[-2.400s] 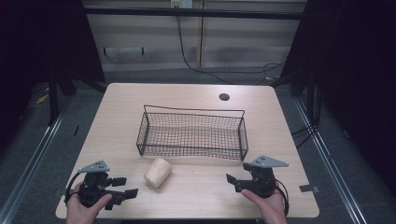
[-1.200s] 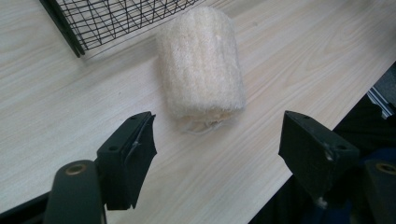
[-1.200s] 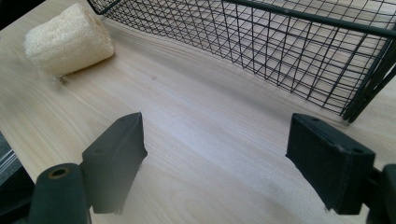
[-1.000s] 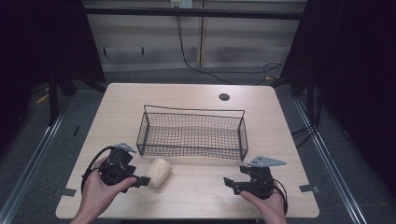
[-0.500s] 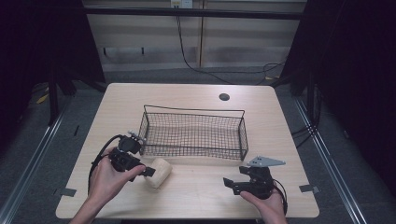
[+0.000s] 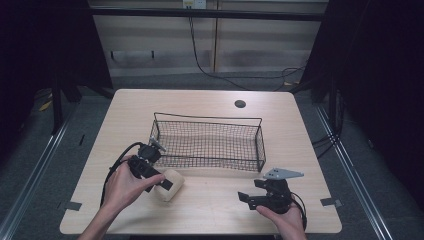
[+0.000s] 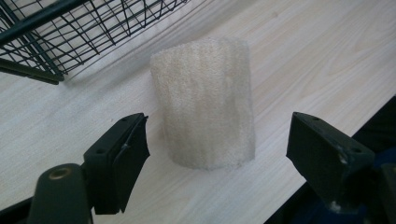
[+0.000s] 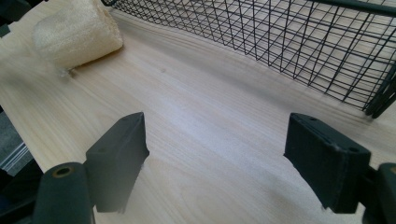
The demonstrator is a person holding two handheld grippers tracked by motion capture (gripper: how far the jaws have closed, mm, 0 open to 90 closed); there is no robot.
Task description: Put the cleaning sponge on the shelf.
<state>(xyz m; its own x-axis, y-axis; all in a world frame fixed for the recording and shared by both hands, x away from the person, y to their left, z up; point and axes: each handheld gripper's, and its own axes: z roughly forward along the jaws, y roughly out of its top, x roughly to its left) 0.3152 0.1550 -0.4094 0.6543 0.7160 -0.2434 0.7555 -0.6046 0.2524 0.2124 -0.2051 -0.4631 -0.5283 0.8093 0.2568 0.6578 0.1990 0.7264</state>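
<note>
A cream, ribbed loofah-like roll [image 6: 168, 184] [image 7: 205, 100] [image 8: 74, 32] lies on the wooden table just in front of the black wire basket's [image 6: 210, 142] left front corner. My left gripper [image 6: 159, 180] [image 7: 215, 154] is open, tilted down over the roll, with one jaw on each side of its near end and not touching it. My right gripper [image 6: 246, 198] [image 8: 215, 158] is open near the table's front right, above bare wood, with nothing between its jaws.
The basket [image 8: 280, 42] [image 7: 56, 32] stands mid-table with nothing in it. A round cable hole [image 6: 240, 104] sits at the back of the table [image 6: 300, 150]. Dark floor and metal rails flank both sides.
My left gripper has moved from the front left corner rightward and forward to the roll, tilting down over it. The right gripper has barely shifted.
</note>
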